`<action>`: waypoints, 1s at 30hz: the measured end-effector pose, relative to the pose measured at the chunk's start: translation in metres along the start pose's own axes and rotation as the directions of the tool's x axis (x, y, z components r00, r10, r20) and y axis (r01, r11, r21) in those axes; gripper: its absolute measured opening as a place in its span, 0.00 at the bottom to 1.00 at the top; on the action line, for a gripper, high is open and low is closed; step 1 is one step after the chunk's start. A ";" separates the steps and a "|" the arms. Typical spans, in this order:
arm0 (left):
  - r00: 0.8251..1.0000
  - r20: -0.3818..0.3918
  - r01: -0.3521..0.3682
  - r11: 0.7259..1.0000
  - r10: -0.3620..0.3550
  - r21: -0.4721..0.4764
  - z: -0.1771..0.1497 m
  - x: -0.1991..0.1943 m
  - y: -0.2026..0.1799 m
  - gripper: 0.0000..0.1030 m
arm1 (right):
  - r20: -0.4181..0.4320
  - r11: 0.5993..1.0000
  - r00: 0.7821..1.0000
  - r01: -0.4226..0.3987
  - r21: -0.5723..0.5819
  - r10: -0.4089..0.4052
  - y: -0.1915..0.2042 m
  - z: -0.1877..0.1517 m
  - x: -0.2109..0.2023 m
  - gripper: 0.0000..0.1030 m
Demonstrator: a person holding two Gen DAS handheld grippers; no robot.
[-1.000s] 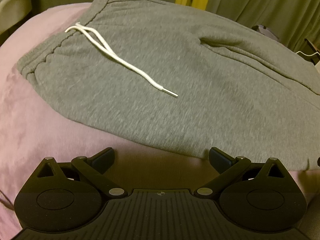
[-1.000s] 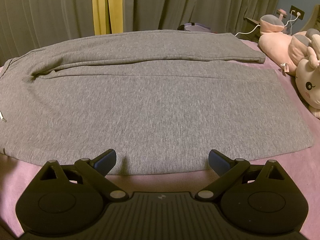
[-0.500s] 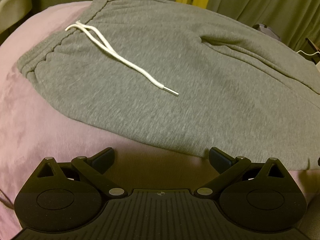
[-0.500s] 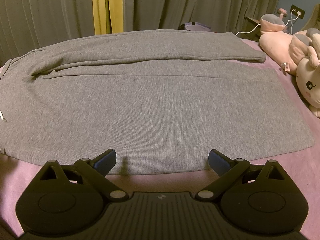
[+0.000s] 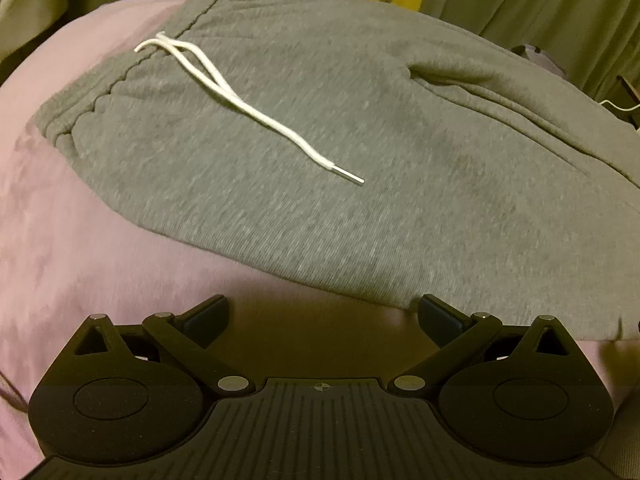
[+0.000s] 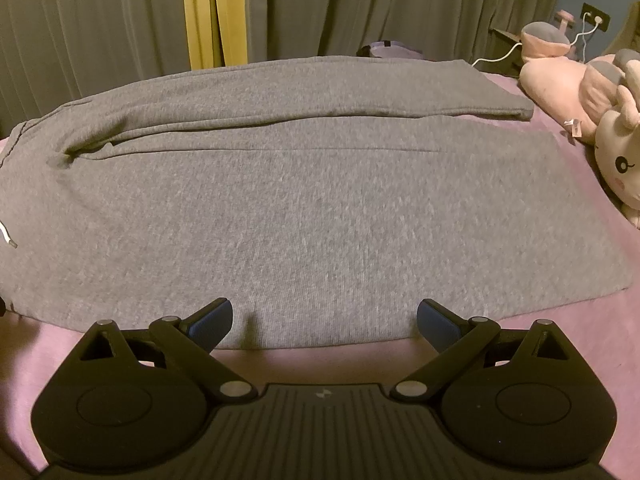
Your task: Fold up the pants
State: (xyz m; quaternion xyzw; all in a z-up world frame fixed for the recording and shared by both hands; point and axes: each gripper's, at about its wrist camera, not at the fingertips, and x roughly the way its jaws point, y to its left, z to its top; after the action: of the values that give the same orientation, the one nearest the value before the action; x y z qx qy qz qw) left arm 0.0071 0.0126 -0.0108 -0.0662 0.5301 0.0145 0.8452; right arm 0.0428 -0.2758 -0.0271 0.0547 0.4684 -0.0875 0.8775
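Note:
Grey sweatpants (image 5: 304, 168) lie flat on a pink bedspread (image 5: 60, 220), waistband to the left, legs stretching right (image 6: 320, 208). A white drawstring (image 5: 248, 108) trails from the waistband across the hip. In the left wrist view my left gripper (image 5: 322, 314) hovers open just before the near edge of the hip area, holding nothing. My right gripper (image 6: 324, 318) is open too, its fingertips over the near edge of the front leg. The far leg (image 6: 320, 88) lies alongside, slightly overlapping the near one.
Pink plush toys (image 6: 600, 128) lie at the right end of the bed beyond the leg cuffs. Grey curtains with a yellow strip (image 6: 214, 12) hang behind the bed. A white cable (image 6: 504, 54) runs to a wall socket at the back right.
Both grippers have crept slightly, so the pants sit a touch lower in the left view. Both stay open and the pants have not moved.

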 end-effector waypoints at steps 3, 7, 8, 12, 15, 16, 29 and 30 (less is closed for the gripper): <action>1.000 -0.006 0.002 1.000 -0.002 -0.012 0.000 0.001 0.002 1.00 | -0.007 1.000 1.000 -0.006 0.004 0.006 -0.001 0.001 0.001 0.96; 1.000 -0.004 0.010 1.000 -0.010 -0.022 0.000 -0.001 0.002 1.00 | -0.021 1.000 1.000 -0.016 0.019 0.017 -0.004 0.002 0.003 0.96; 1.000 -0.005 0.014 1.000 -0.014 -0.023 0.001 -0.001 0.002 1.00 | -0.024 1.000 1.000 -0.019 0.023 0.019 -0.005 0.002 0.003 0.96; 0.999 -0.025 0.020 0.999 -0.021 -0.036 0.002 0.003 0.004 1.00 | -0.041 0.999 0.999 -0.030 0.042 0.032 -0.006 0.003 0.007 0.96; 0.999 -0.039 0.019 0.999 -0.021 -0.050 0.003 0.006 0.006 1.00 | -0.057 0.998 0.998 -0.027 0.056 0.030 -0.008 0.004 0.010 0.96; 0.999 -0.040 0.021 0.998 -0.023 -0.055 0.004 0.006 0.006 1.00 | -0.060 0.998 0.998 -0.027 0.059 0.031 -0.008 0.004 0.011 0.96; 0.998 0.036 -0.047 0.978 0.055 -0.204 0.047 -0.022 0.013 1.00 | -0.054 0.972 0.997 -0.048 0.229 0.062 -0.048 0.031 0.037 0.96; 0.997 0.056 -0.040 0.971 0.055 -0.237 0.055 -0.026 0.013 1.00 | -0.051 0.970 0.997 -0.036 0.242 0.050 -0.053 0.036 0.043 0.96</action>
State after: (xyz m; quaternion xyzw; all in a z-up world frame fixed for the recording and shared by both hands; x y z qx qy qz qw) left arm 0.0433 0.0339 0.0348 -0.1527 0.4995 0.0993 0.8470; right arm 0.0844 -0.3385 -0.0440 0.1734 0.4778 -0.1232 0.8523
